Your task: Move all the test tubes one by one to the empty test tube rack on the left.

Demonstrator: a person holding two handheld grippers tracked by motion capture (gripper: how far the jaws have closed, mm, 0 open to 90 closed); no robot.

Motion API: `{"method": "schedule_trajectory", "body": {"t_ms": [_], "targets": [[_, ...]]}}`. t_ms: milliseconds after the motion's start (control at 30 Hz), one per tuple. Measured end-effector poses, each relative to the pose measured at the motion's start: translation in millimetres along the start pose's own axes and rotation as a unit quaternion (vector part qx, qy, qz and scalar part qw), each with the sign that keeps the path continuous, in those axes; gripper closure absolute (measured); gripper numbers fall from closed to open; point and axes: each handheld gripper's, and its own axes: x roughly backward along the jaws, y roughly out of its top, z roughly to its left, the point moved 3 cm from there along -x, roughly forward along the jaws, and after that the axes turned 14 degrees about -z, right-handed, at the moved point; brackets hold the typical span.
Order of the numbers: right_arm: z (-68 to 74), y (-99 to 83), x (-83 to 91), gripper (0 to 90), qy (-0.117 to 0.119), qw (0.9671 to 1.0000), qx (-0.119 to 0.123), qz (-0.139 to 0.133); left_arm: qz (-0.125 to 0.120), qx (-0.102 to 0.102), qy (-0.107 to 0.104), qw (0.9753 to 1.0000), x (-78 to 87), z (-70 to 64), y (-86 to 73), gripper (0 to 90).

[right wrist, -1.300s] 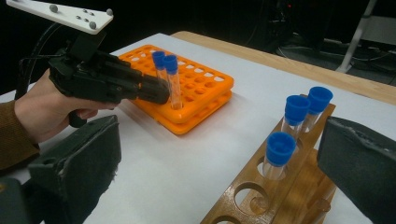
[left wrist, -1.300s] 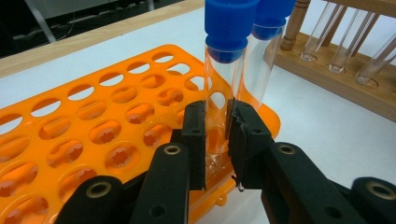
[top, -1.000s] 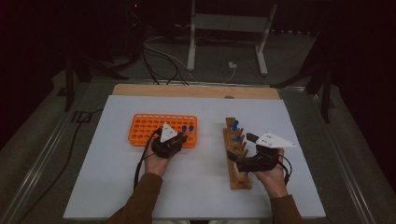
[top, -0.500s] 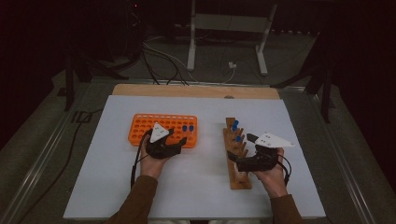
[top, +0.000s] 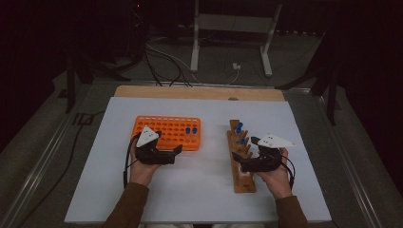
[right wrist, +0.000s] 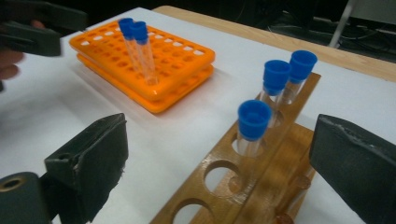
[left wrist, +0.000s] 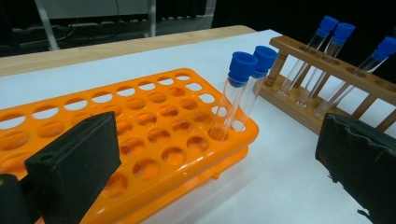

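White sheeting covers the table (top: pixel 199 199), with a strip of bare wood along its far edge and a dark room with cables and a metal stand behind. From the high view, an orange tube rack (top: pixel 161 127) lies left of centre and a wooden tube rack (top: pixel 243 178) runs lengthwise to the right. The left gripper (top: pixel 177 153) sits at the orange rack's near edge, and the right gripper (top: pixel 239 161) is over the near half of the wooden rack — each is held in a hand reaching up from the bottom edge.

Along the left gripper view, the two black jaws stand wide apart and hold nothing. Between them lies the orange rack (left wrist: pixel 154 140), with two blue-capped test tubes (left wrist: pixel 236 93) leaning side by side in holes near its corner. Beyond it the wooden rack (left wrist: pixel 327 79) carries three more capped tubes.

Along the right gripper view, the jaws are likewise spread wide and empty — the wooden rack (right wrist: pixel 243 186) runs up between them. Three blue-capped tubes (right wrist: pixel 253 126) stand in its farther holes, while the nearer holes are open. Farther off, the orange rack (right wrist: pixel 154 60) holds its two tubes, and the left gripper (right wrist: pixel 32 28) shows at the upper left.
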Motion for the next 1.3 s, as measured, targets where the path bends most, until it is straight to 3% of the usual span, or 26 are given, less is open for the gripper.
{"method": "schedule_trajectory", "body": {"t_ms": [133, 433, 667, 900, 1300], "targets": [[-4.5, -2.1, -2.3, 19.4, -0.004, 1.0, 0.004, 0.004, 0.008, -0.024, 0.005, 0.9997, 8.0, 1.7, 0.0, 0.7], [-9.9, -8.1, -14.4, 48.9, -0.012, 0.9993, 0.028, 0.022, -0.009, -0.023, 0.02, 0.9995, 21.0, 6.9, 5.0, 0.7], [-15.8, -12.0, -15.8, 64.8, -0.017, 0.9996, 0.008, 0.02, -0.011, -0.024, 0.022, 0.9994, 22.0, 6.5, 6.7, 0.7], [-19.3, -12.6, -16.9, 75.0, -0.026, 0.9995, 0.007, 0.014, -0.012, -0.02, 0.026, 0.9994, 22.3, 7.5, 6.8, 0.7], [-15.6, -11.4, -25.2, 75.5, -0.03, 0.9992, 0.021, 0.011, -0.012, -0.017, 0.027, 0.9994, 22.7, 7.7, 6.5, 0.7]]}}
